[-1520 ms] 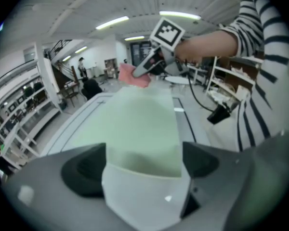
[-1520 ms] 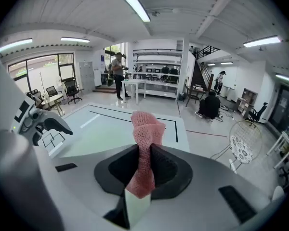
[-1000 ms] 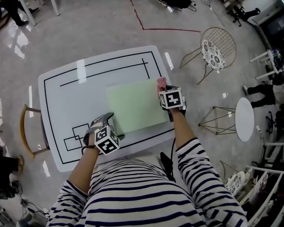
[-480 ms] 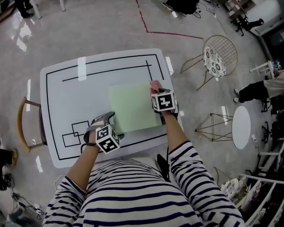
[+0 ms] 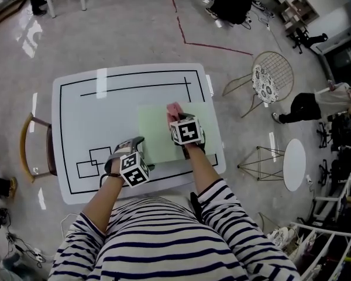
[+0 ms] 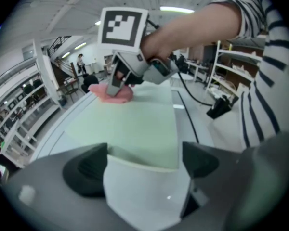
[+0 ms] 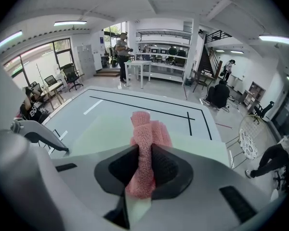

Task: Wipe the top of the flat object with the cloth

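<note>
Cloth (image 7: 145, 129), pink and bunched, is pinched tight between the fingers of the right gripper (image 7: 143, 165). The right gripper view shows this squarely, while the head view gives only a pink tip past the marker cube (image 5: 185, 130). There the cloth sits near the upper edge of the green sheet (image 5: 155, 136), at frame centre. The sheet lies flat on the right part of the white table (image 5: 88, 122). The left gripper (image 6: 143, 162) shows in its own view fingers wide apart, with the sheet's near edge between them; whether they touch it I cannot tell. That view also shows the cloth resting on the sheet's far part.
</note>
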A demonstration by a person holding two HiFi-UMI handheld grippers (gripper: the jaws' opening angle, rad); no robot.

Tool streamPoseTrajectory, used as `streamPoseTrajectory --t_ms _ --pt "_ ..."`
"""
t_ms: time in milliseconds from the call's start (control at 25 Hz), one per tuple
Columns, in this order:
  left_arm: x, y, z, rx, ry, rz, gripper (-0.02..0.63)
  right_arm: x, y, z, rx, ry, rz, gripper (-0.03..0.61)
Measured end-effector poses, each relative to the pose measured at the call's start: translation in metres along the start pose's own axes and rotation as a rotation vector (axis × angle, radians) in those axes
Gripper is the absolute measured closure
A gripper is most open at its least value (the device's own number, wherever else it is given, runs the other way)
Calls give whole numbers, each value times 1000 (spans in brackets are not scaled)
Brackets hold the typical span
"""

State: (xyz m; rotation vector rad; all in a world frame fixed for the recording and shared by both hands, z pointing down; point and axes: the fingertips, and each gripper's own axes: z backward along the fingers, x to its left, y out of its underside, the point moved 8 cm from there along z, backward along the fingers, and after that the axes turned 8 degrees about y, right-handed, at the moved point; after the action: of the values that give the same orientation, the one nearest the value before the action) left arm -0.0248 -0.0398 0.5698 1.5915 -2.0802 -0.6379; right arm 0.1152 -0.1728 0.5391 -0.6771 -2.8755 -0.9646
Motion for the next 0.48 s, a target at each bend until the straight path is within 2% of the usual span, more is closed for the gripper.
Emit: streamPoseTrajectory --t_ms 280,480 --pt "0 0 1 -3 2 -8 126 44 -8 -2 -10 -82 62 525" --pt "1 0 1 -8 3 -7 126 69 -10 0 -20 -132 71 525"
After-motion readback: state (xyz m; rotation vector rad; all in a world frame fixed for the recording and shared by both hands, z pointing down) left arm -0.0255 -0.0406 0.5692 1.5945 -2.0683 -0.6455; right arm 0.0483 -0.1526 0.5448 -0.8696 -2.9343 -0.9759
